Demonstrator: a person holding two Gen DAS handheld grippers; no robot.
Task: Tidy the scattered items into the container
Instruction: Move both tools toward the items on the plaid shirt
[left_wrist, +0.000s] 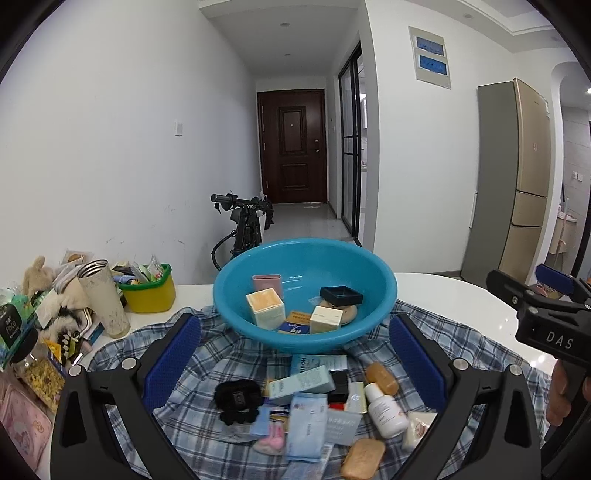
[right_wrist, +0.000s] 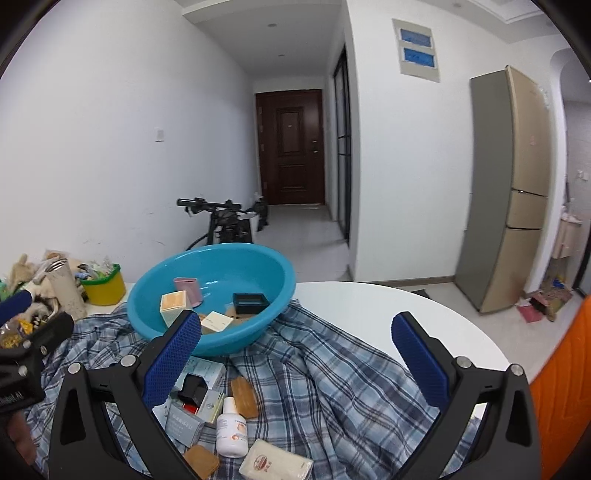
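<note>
A blue plastic basin (left_wrist: 373, 273) (right_wrist: 155, 280) sits on a plaid cloth (left_wrist: 122, 354) (right_wrist: 332, 373) and holds several small boxes and a black tray (left_wrist: 340, 295). In front of it lies a pile of small items: a white bottle (left_wrist: 386, 410) (right_wrist: 231, 430), an amber soap bar (left_wrist: 382, 377), a black scrunchie (left_wrist: 238, 400), packets and boxes. My left gripper (left_wrist: 295, 341) is open and empty above the pile. My right gripper (right_wrist: 297, 341) is open and empty over the cloth, right of the pile; it also shows in the left wrist view (left_wrist: 535, 295).
At the table's left stand a steel tumbler (left_wrist: 105, 299), a yellow-green tub (left_wrist: 149, 291) full of clutter, plush toys and snack bags. The white round table (right_wrist: 406, 306) extends right. A scooter (left_wrist: 243, 221) and a fridge (right_wrist: 506, 184) stand beyond.
</note>
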